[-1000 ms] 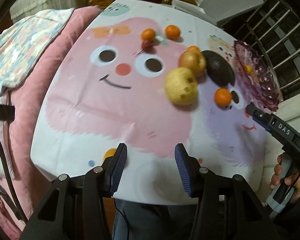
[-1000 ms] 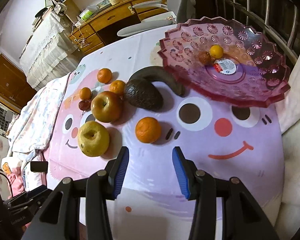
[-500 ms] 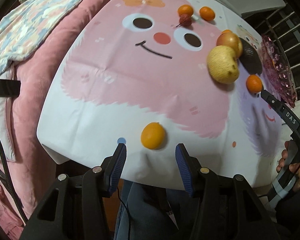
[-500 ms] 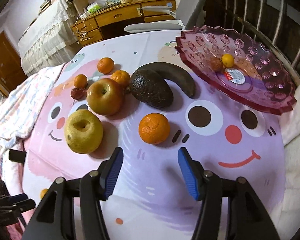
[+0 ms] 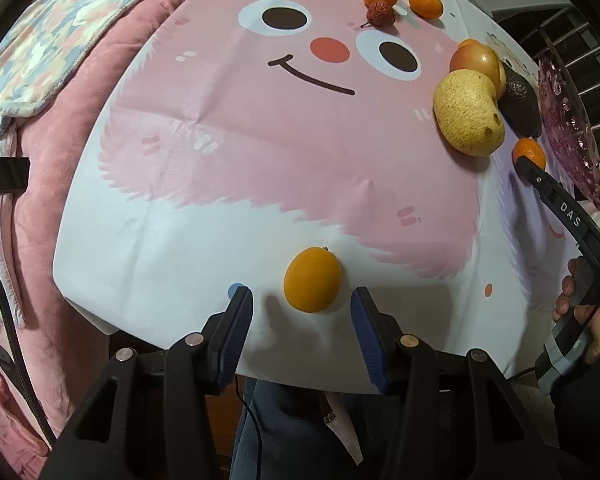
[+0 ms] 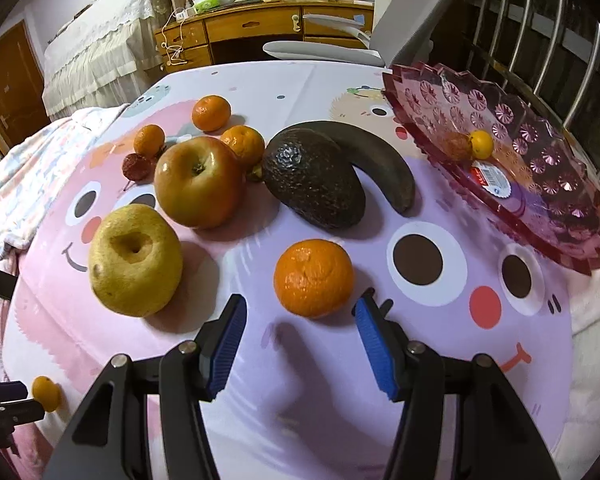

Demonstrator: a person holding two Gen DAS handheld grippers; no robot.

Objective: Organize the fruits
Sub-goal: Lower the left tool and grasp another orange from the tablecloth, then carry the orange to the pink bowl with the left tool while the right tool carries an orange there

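Note:
My left gripper (image 5: 302, 300) is open, its fingertips on either side of a small orange kumquat (image 5: 312, 279) near the table's front edge. My right gripper (image 6: 300, 308) is open, just in front of a mandarin (image 6: 314, 277). Behind the mandarin lie an avocado (image 6: 314, 178), a dark banana (image 6: 376, 160), a red apple (image 6: 198, 182) and a yellow pear (image 6: 136, 260). Three small mandarins (image 6: 211, 112) and a shrivelled red fruit (image 6: 137, 166) lie farther back. The pink glass plate (image 6: 540, 152) at right holds two small fruits (image 6: 481, 144).
The table wears a cartoon-face cloth (image 5: 260, 140). A pink blanket (image 5: 60, 100) lies along its left side. A grey chair (image 6: 364, 44) and a wooden desk (image 6: 260, 28) stand behind the table. A metal railing (image 6: 540, 40) runs behind the plate. My right gripper shows in the left wrist view (image 5: 556, 204).
My left gripper has closed in on the kumquat, which now sits between its fingertips. My right gripper has moved forward and lower toward the mandarin.

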